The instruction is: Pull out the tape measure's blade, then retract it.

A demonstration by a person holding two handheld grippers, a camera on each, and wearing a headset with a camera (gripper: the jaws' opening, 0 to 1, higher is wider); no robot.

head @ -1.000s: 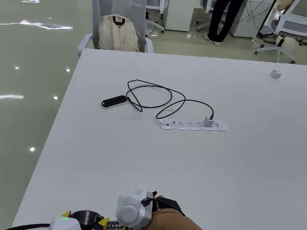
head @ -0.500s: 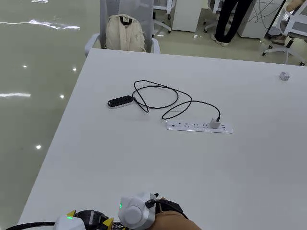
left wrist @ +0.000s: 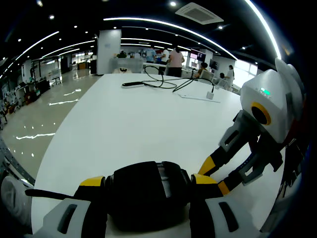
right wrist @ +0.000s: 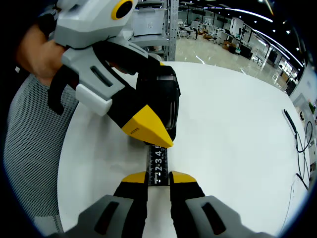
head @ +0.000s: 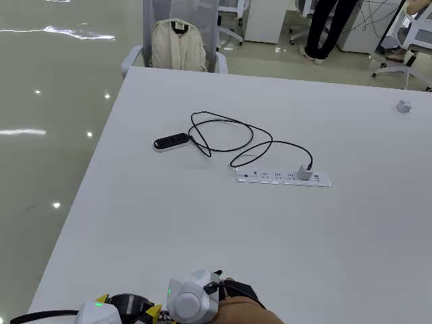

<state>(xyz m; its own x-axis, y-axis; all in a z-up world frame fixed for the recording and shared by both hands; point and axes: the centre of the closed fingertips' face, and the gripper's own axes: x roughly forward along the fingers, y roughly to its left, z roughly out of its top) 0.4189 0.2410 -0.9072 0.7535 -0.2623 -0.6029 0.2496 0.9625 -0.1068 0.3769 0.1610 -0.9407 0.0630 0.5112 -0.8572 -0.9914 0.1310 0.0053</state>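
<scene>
The black tape measure (left wrist: 148, 193) sits at the near edge of the white table (head: 202, 216), and my left gripper (left wrist: 148, 181) is shut on its body, one yellow-tipped jaw on each side. In the right gripper view the same tape measure (right wrist: 161, 99) lies just ahead. A short length of its blade (right wrist: 158, 166), with black numbers, runs out toward me. My right gripper (right wrist: 158, 177) is shut on the end of that blade. In the head view the left gripper (head: 94, 314), the tape measure (head: 127, 305) and the right gripper (head: 192, 297) crowd the bottom edge.
Mid-table lie a white power strip (head: 283, 177) with a plugged adapter, a looped black cable (head: 229, 135) and a small black device (head: 171, 142). A small grey object (head: 403, 106) sits far right. A chair with a beige bag (head: 177, 44) stands at the far edge.
The head camera has drifted a little, so the whole picture shifted. The grippers and the tape measure keep their places at the near edge.
</scene>
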